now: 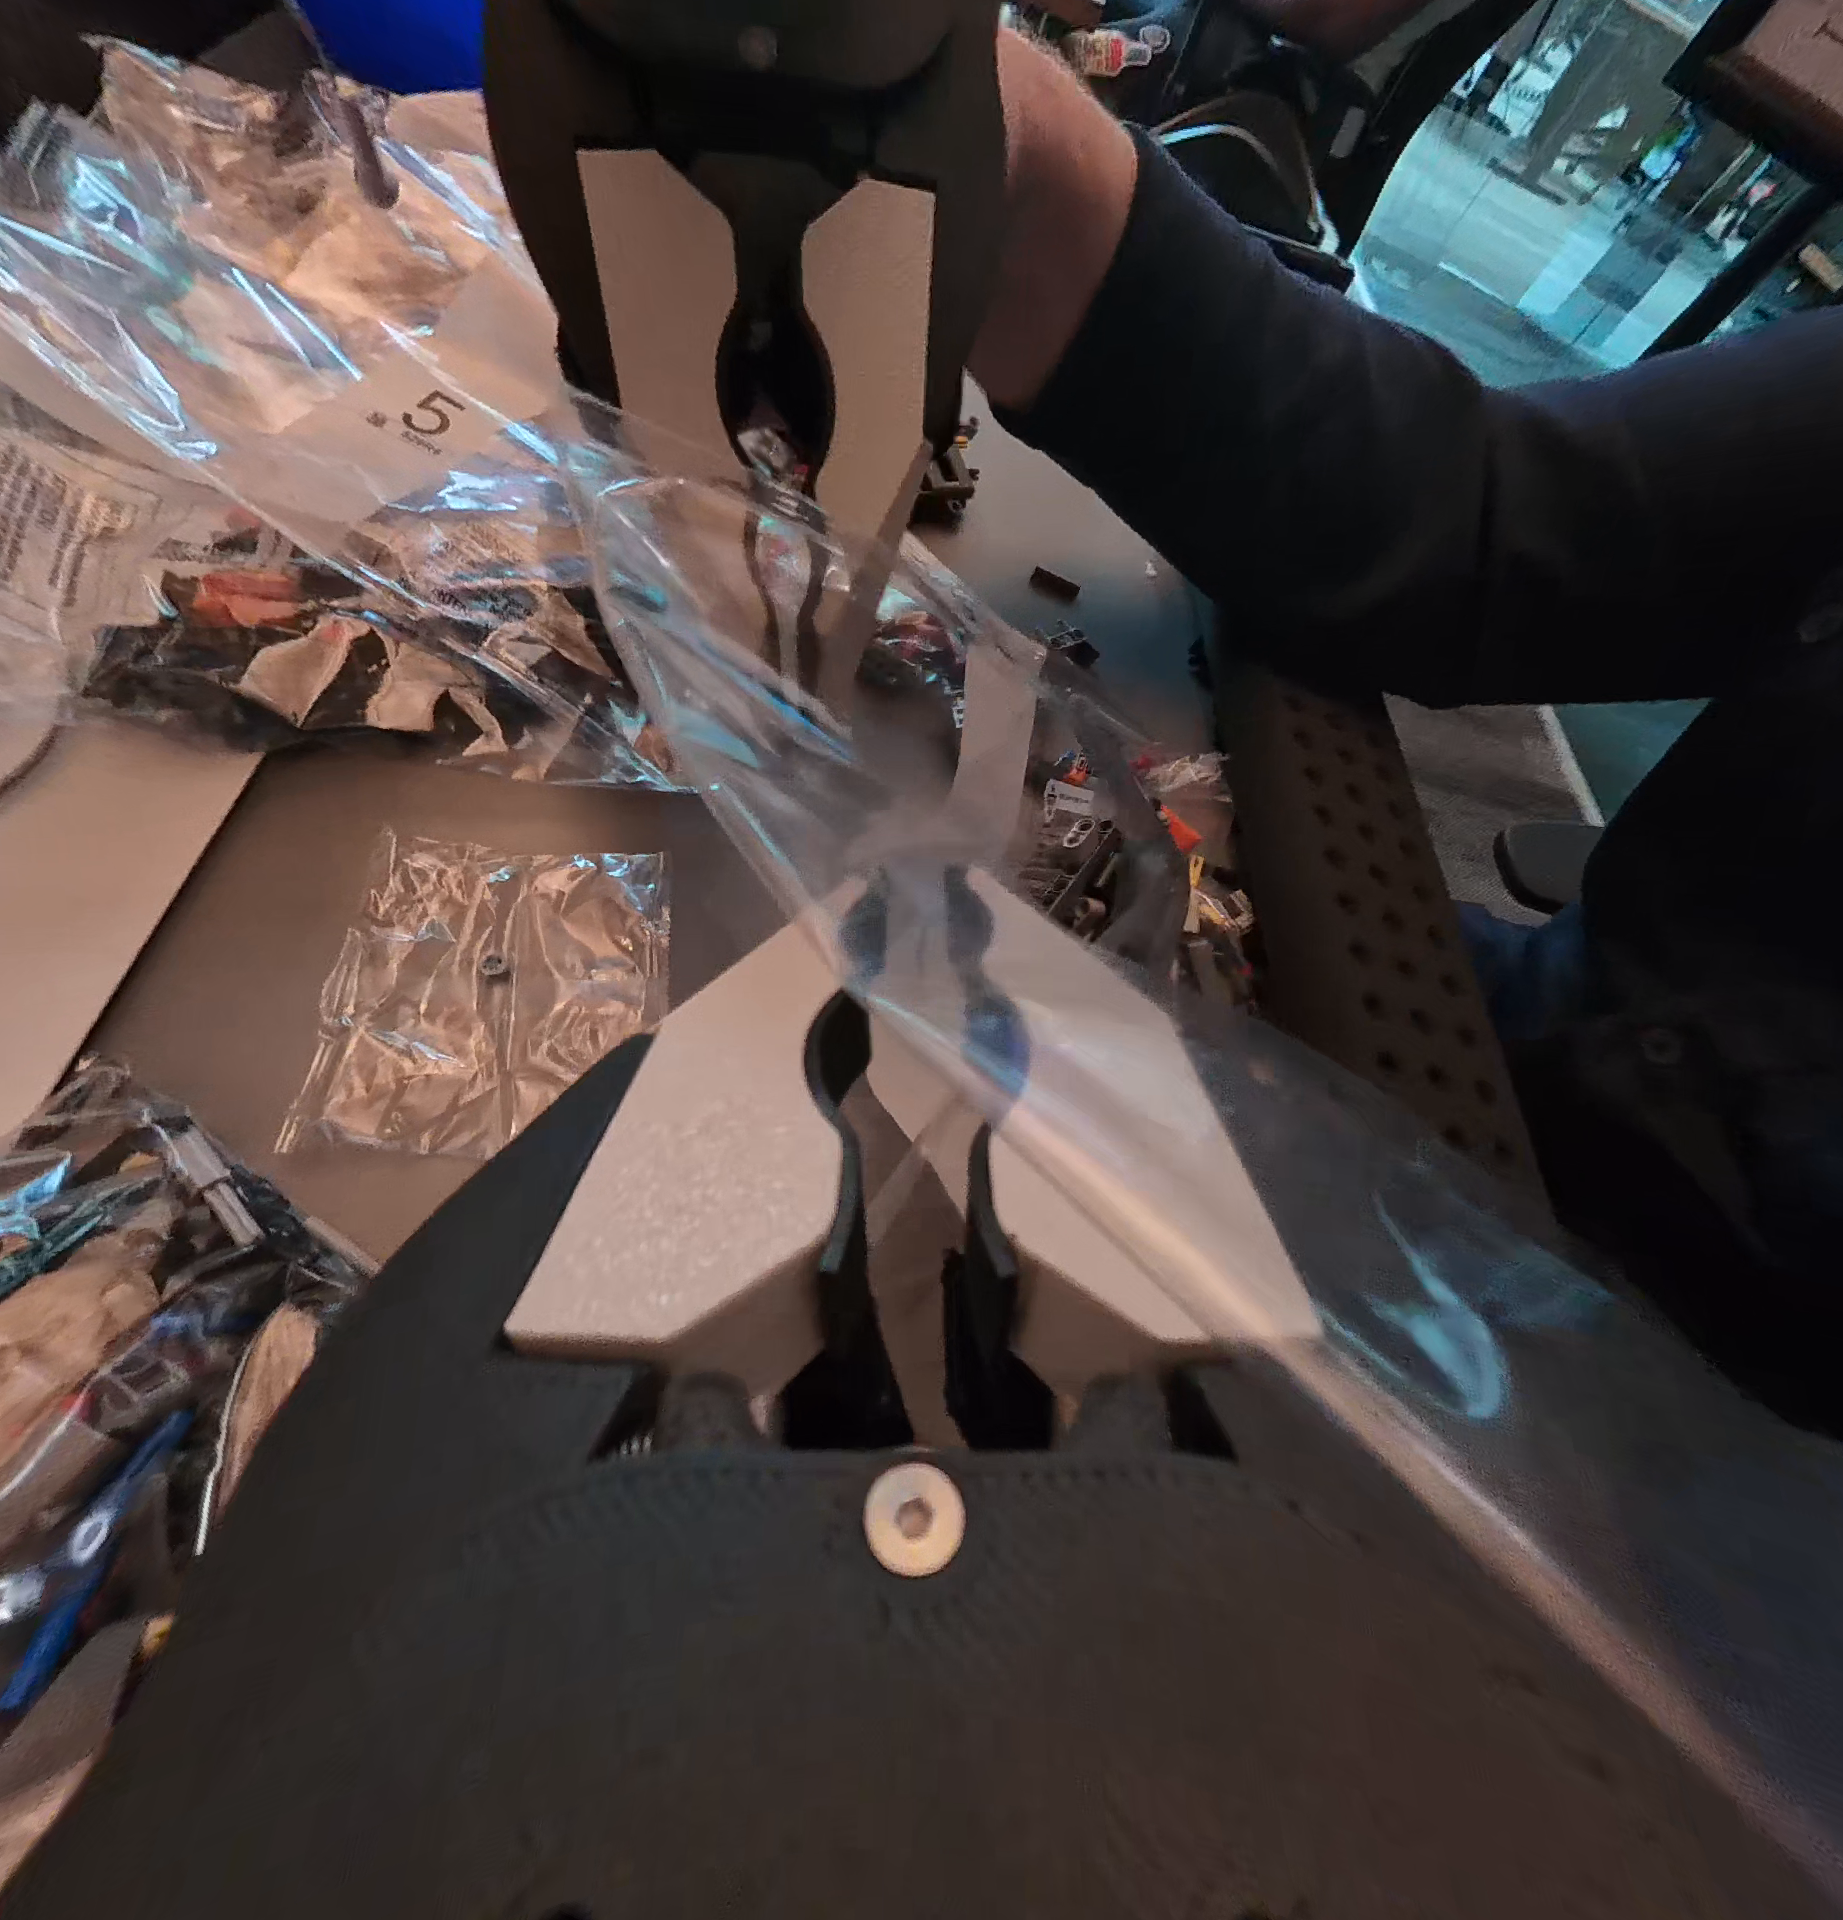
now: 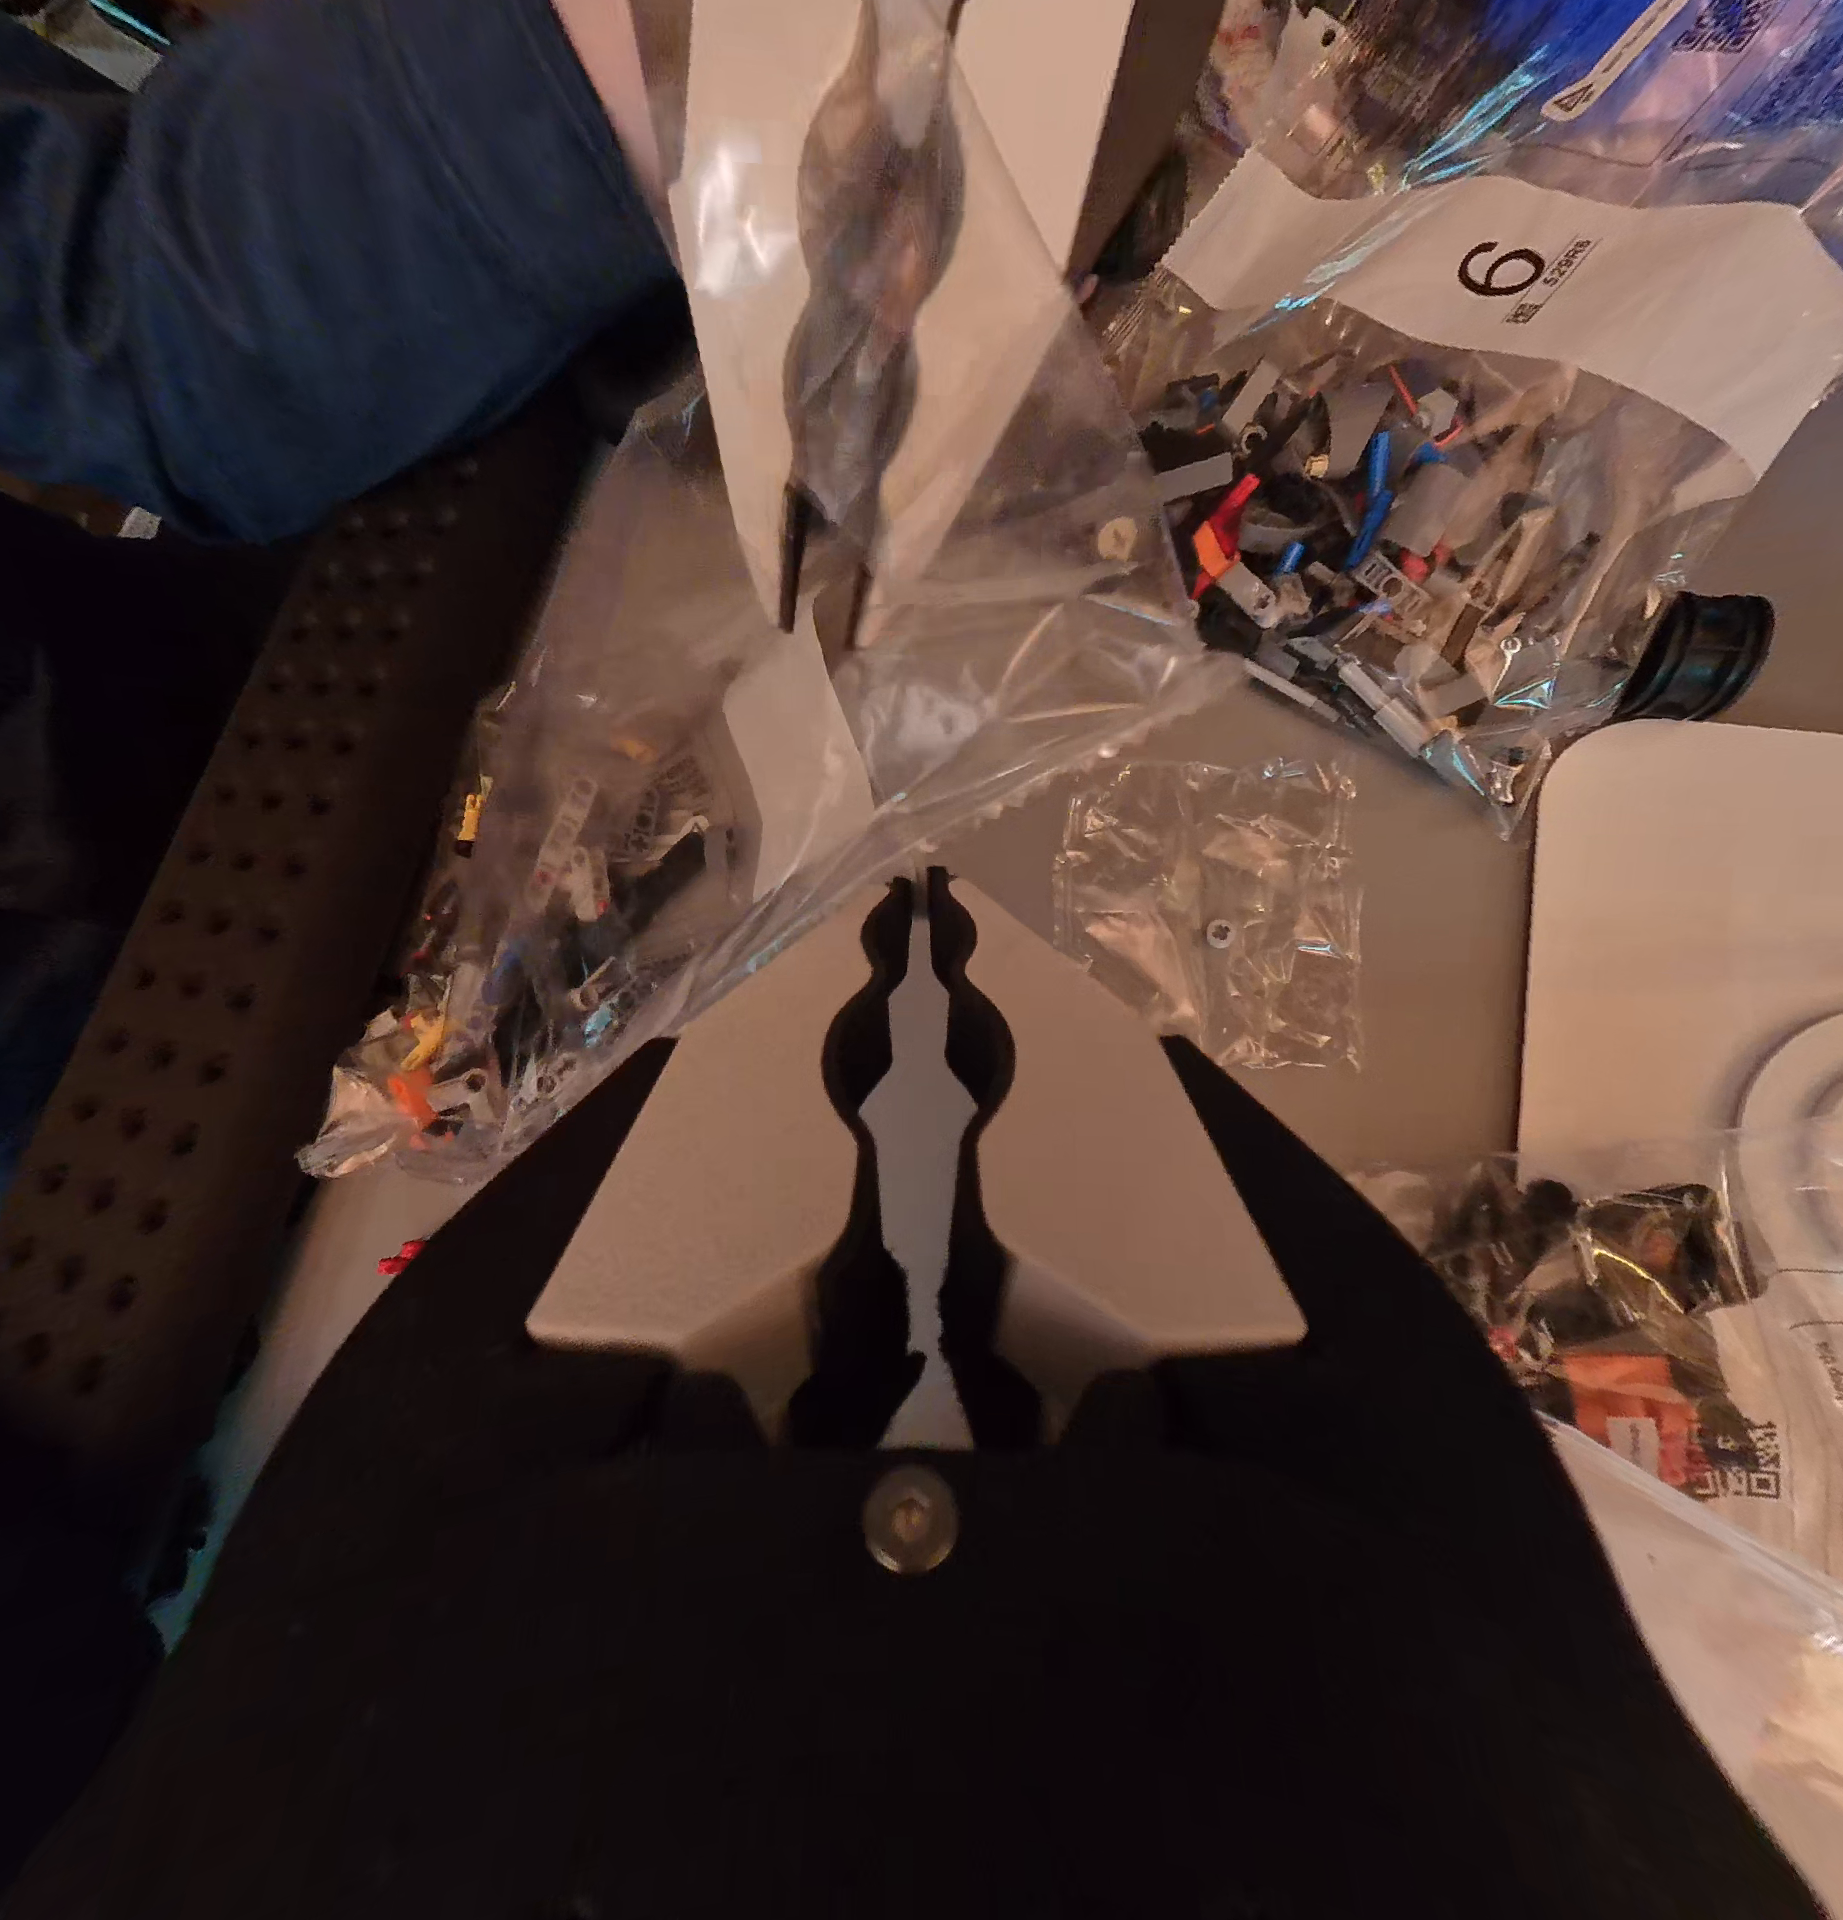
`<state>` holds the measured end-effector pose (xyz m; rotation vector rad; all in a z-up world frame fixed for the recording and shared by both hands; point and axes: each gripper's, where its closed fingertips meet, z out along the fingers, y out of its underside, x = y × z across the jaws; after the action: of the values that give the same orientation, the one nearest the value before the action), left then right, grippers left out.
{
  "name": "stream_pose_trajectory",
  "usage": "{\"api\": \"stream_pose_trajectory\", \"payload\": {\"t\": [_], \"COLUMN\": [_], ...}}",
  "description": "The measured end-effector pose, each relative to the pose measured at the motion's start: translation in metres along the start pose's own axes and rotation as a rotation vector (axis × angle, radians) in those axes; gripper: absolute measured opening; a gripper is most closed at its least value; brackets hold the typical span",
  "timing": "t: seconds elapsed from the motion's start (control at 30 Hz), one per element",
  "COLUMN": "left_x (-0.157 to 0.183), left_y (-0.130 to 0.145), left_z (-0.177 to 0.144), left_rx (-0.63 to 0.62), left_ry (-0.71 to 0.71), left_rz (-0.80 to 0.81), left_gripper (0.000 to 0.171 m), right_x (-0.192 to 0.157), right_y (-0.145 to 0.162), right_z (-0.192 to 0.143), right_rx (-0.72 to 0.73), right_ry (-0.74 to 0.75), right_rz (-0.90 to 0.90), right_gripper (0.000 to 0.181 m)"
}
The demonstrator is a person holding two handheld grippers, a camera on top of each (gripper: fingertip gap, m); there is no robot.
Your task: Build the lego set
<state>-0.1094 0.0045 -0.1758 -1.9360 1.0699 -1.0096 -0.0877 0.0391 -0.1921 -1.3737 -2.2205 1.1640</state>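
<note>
Both grippers are pinching the same clear plastic parts bag [image 2: 1000, 665], one at each side of its top edge. Right gripper [image 2: 919, 878]: fingertips pressed together on the bag's serrated edge, at centre of the right wrist view. Left gripper [image 1: 901, 883]: seen through the film in its own view; its black pads [image 1: 984, 997] appear closed on the plastic, though glare and blur prevent a firm reading. In the right wrist view the left gripper shows at 12 o'clock, its tips inside a fold of the bag.

Location of parts: the bag's loose bricks [image 2: 543, 935] have slid to its lower end, at 9 o'clock from the right gripper's tips, resting on the grey table [image 2: 1436, 862]. A second numbered bag [image 2: 1416, 499] lies at 2 o'clock, unopened as far as can be judged. An empty crumpled small bag [image 2: 1208, 914] lies at 3 o'clock. A further bag of dark parts [image 2: 1582, 1257] lies at 4 o'clock.

Step in hand, by judgement: opening the parts bag, a preparatory stage; no assembled model is visible.

Next move calls for: opposed pulling at the two pinch points to tear or part the film. Keep the contents low so that bricks do not spill off the table edge at 9 o'clock.
</note>
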Motion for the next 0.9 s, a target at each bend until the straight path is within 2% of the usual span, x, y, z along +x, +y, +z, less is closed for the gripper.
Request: {"api": "stream_pose_trajectory", "payload": {"t": [0.07, 0.27, 0.4, 0.43, 0.53, 0.6, 0.7, 0.83, 0.9], "left_x": [-0.001, 0.010, 0.006, 0.005, 0.002, 0.000, -0.005, -0.004, -0.002], "left_y": [-0.005, -0.028, -0.017, -0.016, -0.019, -0.022, -0.018, -0.022, -0.024], "left_z": [0.001, -0.009, -0.003, -0.001, 0.001, 0.001, 0.004, 0.011, 0.016], "left_rx": [0.005, 0.088, 0.009, 0.010, 0.033, 0.040, 0.015, 0.014, 0.005], "left_ry": [-0.029, -0.065, -0.090, -0.082, -0.079, -0.096, -0.119, -0.123, -0.131], "left_rz": [0.040, 0.174, 0.155, 0.139, 0.116, 0.121, 0.123, 0.171, 0.213], "left_gripper": [0.000, 0.000, 0.000, 0.004, 0.034, 0.041, 0.033, 0.000, 0.000], "right_x": [0.004, 0.020, 0.020, 0.020, 0.019, 0.019, 0.021, 0.024, 0.025], "right_y": [-0.002, -0.014, -0.015, -0.014, -0.012, -0.012, -0.013, -0.014, -0.015], "right_z": [-0.002, -0.018, -0.020, -0.019, -0.014, -0.014, -0.017, -0.022, -0.023], "right_rx": [0.008, 0.080, 0.089, 0.084, 0.064, 0.061, 0.068, 0.083, 0.086], "right_ry": [0.025, 0.118, 0.115, 0.113, 0.108, 0.107, 0.118, 0.140, 0.149], "right_rz": [0.010, 0.045, 0.050, 0.051, 0.049, 0.048, 0.050, 0.052, 0.053], "right_gripper": [0.001, 0.001, 0.001, 0.001, 0.001, 0.001, 0.000, 0.001, 0.000]}}
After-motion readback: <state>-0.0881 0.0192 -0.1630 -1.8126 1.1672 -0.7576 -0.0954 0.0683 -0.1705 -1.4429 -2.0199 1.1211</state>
